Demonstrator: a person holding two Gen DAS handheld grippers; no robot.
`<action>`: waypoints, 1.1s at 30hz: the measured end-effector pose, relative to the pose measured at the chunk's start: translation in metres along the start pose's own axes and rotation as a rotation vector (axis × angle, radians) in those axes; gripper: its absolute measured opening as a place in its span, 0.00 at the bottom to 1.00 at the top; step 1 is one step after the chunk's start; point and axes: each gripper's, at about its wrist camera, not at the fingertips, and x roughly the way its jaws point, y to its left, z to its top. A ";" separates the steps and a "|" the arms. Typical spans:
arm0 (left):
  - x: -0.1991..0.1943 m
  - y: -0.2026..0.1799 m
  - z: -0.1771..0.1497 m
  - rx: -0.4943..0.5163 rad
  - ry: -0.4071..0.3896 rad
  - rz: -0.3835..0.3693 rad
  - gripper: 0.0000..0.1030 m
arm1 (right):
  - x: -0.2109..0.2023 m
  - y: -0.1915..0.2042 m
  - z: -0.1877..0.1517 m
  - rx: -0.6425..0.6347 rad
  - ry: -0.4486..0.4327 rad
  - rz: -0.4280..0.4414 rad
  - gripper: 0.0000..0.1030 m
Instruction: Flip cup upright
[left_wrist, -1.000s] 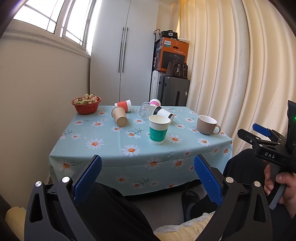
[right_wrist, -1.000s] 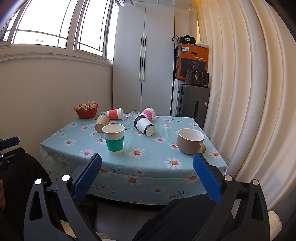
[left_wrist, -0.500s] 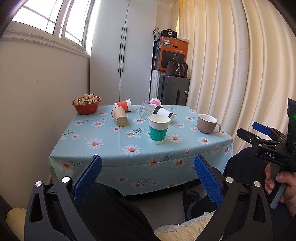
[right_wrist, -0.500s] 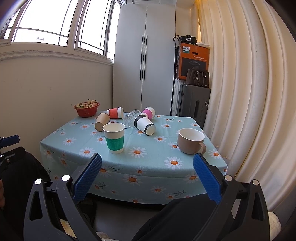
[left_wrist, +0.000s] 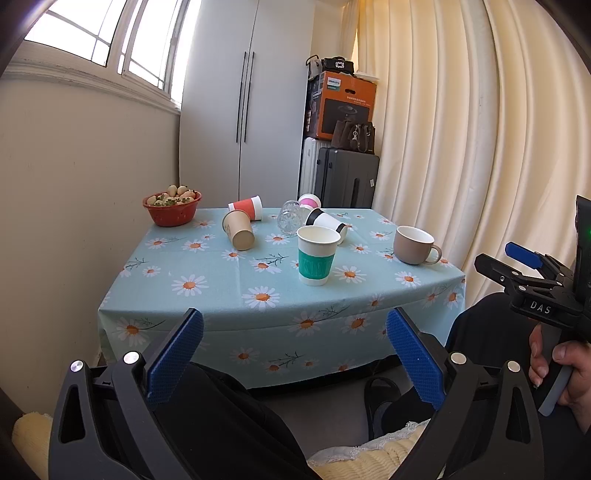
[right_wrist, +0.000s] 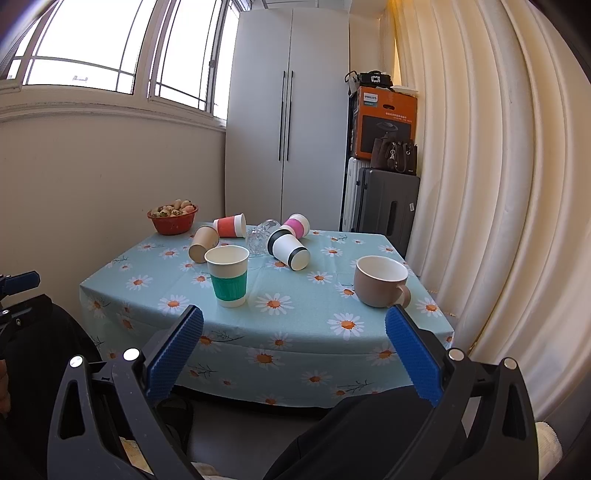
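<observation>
Several cups lie on their sides at the far half of the table: a brown paper cup, a red-banded cup, a clear glass, a pink-banded cup and a black-banded white cup. A green-banded paper cup and a beige mug stand upright. My left gripper and right gripper are open and empty, held before the table's near edge.
A red bowl of fruit sits at the far left corner. The daisy tablecloth hangs over the near edge. A wall lies left, curtains right, suitcases and a wardrobe behind. My right gripper shows at the right of the left wrist view.
Both views have drifted very slightly toward the table. Nothing on the table has moved, and both grippers stay open.
</observation>
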 end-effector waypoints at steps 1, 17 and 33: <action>0.000 0.000 0.000 0.000 0.000 0.000 0.94 | 0.000 0.000 0.000 0.000 0.001 0.000 0.95; 0.001 -0.005 0.001 0.009 0.006 0.008 0.94 | 0.000 0.000 0.001 -0.002 0.002 0.000 0.95; 0.004 -0.005 0.001 0.013 0.023 0.003 0.94 | 0.000 -0.001 0.001 -0.003 0.001 0.000 0.95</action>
